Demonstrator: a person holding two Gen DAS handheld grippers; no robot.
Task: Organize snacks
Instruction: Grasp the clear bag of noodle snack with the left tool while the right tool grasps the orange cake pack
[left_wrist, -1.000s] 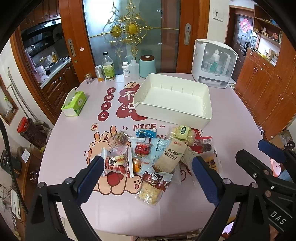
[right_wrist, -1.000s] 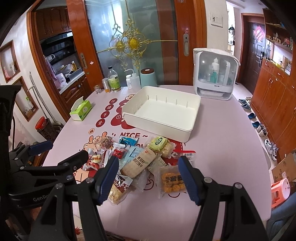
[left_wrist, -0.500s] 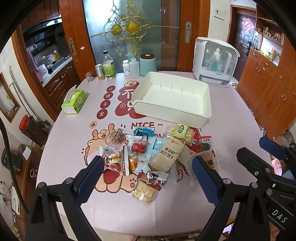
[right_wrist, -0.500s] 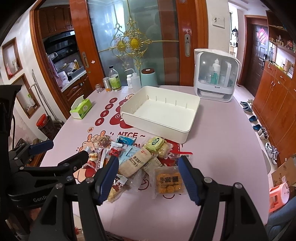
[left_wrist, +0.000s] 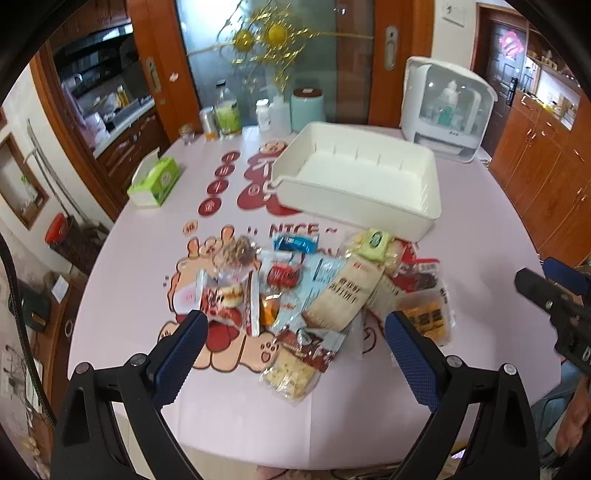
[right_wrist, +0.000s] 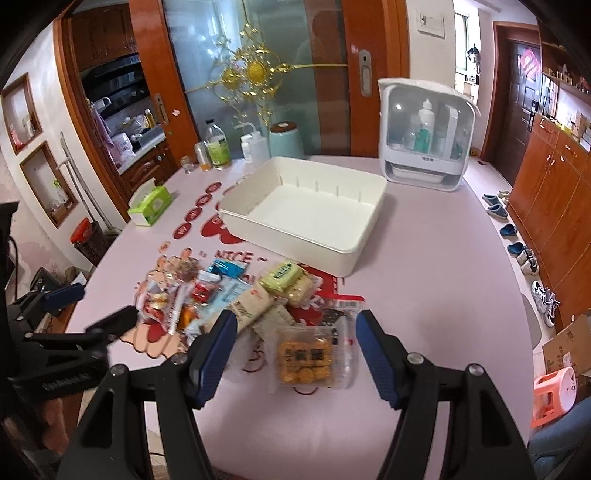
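Note:
A heap of snack packets (left_wrist: 314, 288) lies on the pink table, in front of an empty white bin (left_wrist: 358, 177). The heap (right_wrist: 236, 299) and the bin (right_wrist: 306, 210) also show in the right wrist view. My left gripper (left_wrist: 293, 354) is open and empty, above the near edge of the heap, over a clear packet of pale biscuits (left_wrist: 291, 373). My right gripper (right_wrist: 295, 350) is open and empty, with a clear tray of orange crackers (right_wrist: 304, 360) between its fingers below.
A green tissue box (left_wrist: 155, 181) sits at the table's left. Bottles and a teal canister (left_wrist: 308, 109) stand at the far edge. A white dome appliance (left_wrist: 447, 107) stands at the back right. Wooden cabinets (right_wrist: 554, 206) and shoes line the right wall.
Both grippers have moved forward and lower toward the snack heap. The heap now looks larger in both views. Both stay open.

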